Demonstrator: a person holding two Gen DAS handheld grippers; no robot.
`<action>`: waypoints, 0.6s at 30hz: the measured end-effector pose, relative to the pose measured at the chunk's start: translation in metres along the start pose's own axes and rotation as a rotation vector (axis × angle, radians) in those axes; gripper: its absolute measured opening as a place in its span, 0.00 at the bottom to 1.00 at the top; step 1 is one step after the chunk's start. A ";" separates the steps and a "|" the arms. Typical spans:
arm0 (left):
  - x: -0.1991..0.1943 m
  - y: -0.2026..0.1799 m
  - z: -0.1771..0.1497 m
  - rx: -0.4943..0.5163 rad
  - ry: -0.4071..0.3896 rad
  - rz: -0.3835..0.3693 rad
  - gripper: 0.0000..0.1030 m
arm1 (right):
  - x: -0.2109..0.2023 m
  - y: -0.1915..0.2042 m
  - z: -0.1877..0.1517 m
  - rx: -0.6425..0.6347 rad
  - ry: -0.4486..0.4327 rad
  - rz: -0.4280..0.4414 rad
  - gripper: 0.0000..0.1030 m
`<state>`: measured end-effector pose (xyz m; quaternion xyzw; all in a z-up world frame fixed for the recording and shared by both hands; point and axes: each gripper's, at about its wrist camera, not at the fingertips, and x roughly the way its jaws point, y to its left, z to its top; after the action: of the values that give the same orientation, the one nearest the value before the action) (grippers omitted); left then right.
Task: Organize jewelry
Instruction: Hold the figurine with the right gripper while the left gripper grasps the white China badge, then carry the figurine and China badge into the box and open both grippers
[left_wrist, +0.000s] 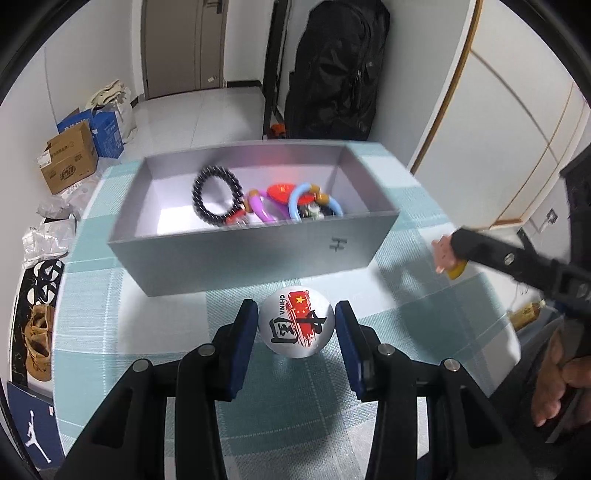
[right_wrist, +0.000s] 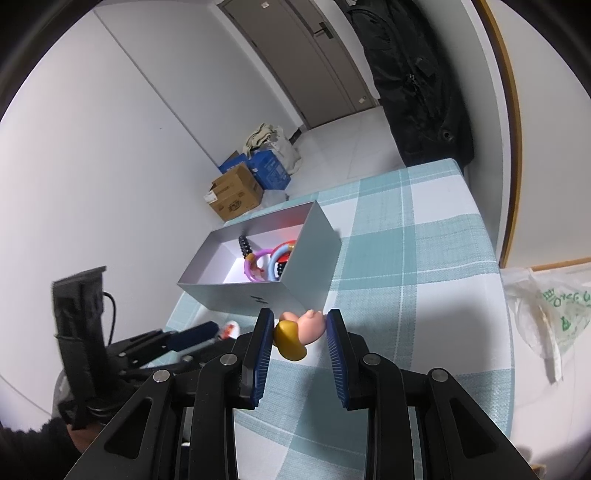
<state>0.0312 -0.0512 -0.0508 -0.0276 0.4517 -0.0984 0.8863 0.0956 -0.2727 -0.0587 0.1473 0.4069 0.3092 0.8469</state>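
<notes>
A silver box stands on the checked table and holds a black bead bracelet, a purple ring, a red piece and a blue ring. My left gripper is open around a round silver CHINA badge lying in front of the box; the pads stand just beside its edges. My right gripper holds a pink and yellow figurine between its pads, just above the cloth near the box. It also shows in the left wrist view.
The teal and white checked tablecloth covers the table. A white plastic bag lies off the table's right edge. Cardboard boxes and shoes sit on the floor to the left. A black bag hangs behind the table.
</notes>
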 end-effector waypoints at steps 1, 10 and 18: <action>-0.005 0.002 0.002 -0.009 -0.011 -0.009 0.36 | 0.000 0.001 0.000 -0.001 -0.001 0.002 0.27; -0.025 0.013 0.014 -0.054 -0.105 -0.042 0.36 | -0.001 0.009 0.007 -0.007 -0.029 0.017 0.27; -0.037 0.027 0.024 -0.094 -0.162 -0.072 0.36 | 0.001 0.027 0.022 -0.050 -0.054 0.053 0.27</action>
<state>0.0339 -0.0186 -0.0109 -0.0932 0.3814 -0.1065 0.9135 0.1020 -0.2516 -0.0321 0.1449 0.3719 0.3375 0.8525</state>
